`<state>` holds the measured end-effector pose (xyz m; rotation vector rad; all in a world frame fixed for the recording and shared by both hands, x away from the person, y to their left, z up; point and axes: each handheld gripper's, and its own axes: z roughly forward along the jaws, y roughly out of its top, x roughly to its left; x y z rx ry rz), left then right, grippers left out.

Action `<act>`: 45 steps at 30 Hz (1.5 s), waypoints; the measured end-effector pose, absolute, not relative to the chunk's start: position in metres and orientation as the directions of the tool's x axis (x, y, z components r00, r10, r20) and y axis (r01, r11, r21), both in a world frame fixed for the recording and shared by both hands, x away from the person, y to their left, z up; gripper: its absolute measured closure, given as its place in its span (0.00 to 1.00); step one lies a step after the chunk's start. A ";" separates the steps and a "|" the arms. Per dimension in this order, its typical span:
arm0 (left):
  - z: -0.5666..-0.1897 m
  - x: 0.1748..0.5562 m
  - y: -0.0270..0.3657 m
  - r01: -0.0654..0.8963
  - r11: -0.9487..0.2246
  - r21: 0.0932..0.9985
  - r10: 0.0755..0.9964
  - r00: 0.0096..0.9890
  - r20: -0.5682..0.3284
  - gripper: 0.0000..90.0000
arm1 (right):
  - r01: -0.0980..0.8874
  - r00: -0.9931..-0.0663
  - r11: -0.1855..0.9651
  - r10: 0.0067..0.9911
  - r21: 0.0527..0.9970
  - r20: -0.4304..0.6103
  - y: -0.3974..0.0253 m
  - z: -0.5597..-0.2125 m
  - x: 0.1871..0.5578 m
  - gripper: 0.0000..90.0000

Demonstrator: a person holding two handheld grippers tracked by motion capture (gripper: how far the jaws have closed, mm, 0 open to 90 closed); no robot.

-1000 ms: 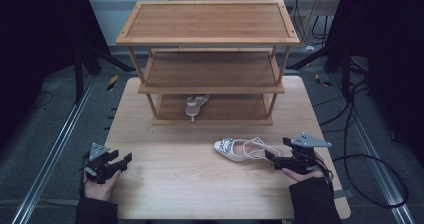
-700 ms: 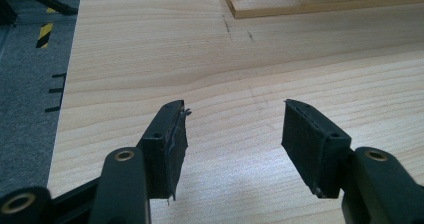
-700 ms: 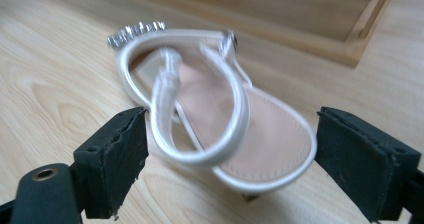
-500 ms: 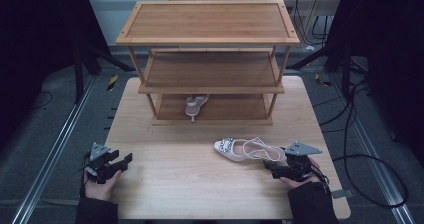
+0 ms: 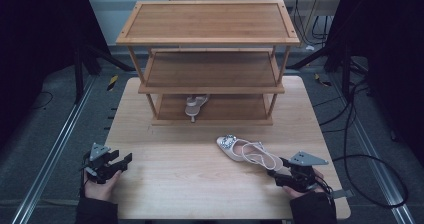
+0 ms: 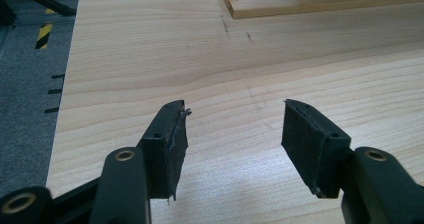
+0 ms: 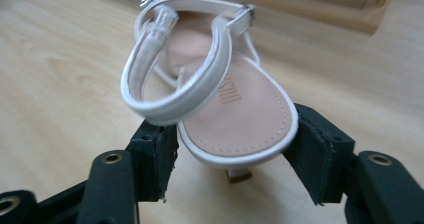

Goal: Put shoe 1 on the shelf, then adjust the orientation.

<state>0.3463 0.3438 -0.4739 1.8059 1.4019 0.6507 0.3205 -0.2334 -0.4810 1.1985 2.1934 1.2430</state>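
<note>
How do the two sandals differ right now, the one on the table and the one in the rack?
The sandal on the table lies out on the open tabletop, its heel between the jaws of the right hand-held gripper; the sandal in the rack sits on the bottom shelf of the wooden rack, apart from both grippers. The table one's toe points far-left, the rack one's heel points toward the person. Both look pale and strappy.

The tabletop (image 5: 200, 184) is pale wood with a smooth matt grain, marked by a few dark scuffs. The rack (image 5: 210, 24) is warmer, smooth wood. The sandal (image 7: 235, 109) has glossy white straps, a matt tan insole with stitching and a shiny metal buckle; its toe ornament glitters. Both tools, left (image 6: 232, 139) and right (image 7: 235, 159), are matt black plastic with rough, frayed pads and brass-coloured rivets.
</note>
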 end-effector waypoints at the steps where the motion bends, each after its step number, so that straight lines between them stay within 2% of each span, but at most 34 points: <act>1: -0.474 0.346 0.344 0.583 -0.125 0.803 0.961 0.274 -0.049 0.47 | 0.503 -0.586 0.250 0.802 0.827 0.114 -0.232 -0.481 0.316 0.46; 7: -0.474 0.346 0.343 0.581 -0.128 0.804 0.960 0.275 -0.046 0.47 | 0.495 -0.596 0.267 0.797 0.827 0.100 -0.218 -0.483 0.295 0.45; 11: -0.474 0.347 0.343 0.582 -0.129 0.803 0.960 0.275 -0.046 0.47 | 0.478 -0.569 0.269 0.820 0.836 0.062 -0.213 -0.484 0.298 0.26; 13: -0.475 0.347 0.343 0.585 -0.130 0.800 0.960 0.278 -0.047 0.47 | 0.474 -0.559 0.264 0.827 0.840 0.056 -0.209 -0.484 0.302 0.21; 20: -0.475 0.347 0.345 0.582 -0.119 0.804 0.958 0.280 -0.061 0.47 | 0.488 -0.572 0.291 0.819 0.823 0.049 -0.187 -0.490 0.325 0.18; 24: -0.475 0.348 0.343 0.583 -0.132 0.801 0.957 0.285 -0.050 0.47 | 0.496 -0.583 0.322 0.811 0.806 0.034 -0.180 -0.495 0.333 0.20; 27: -0.475 0.348 0.342 0.583 -0.133 0.802 0.957 0.287 -0.049 0.47 | 0.499 -0.581 0.322 0.813 0.804 0.035 -0.180 -0.497 0.334 0.25; 29: -0.476 0.348 0.343 0.586 -0.130 0.800 0.957 0.284 -0.053 0.47 | 0.501 -0.572 0.306 0.819 0.809 0.044 -0.181 -0.497 0.334 0.33; 33: -0.475 0.348 0.343 0.583 -0.130 0.802 0.957 0.286 -0.053 0.47 | 0.501 -0.556 0.307 0.831 0.809 0.029 -0.180 -0.498 0.333 0.39; 45: -0.475 0.349 0.342 0.585 -0.137 0.799 0.957 0.286 -0.045 0.47 | 0.526 -0.532 0.291 0.846 0.799 0.042 -0.181 -0.493 0.337 0.43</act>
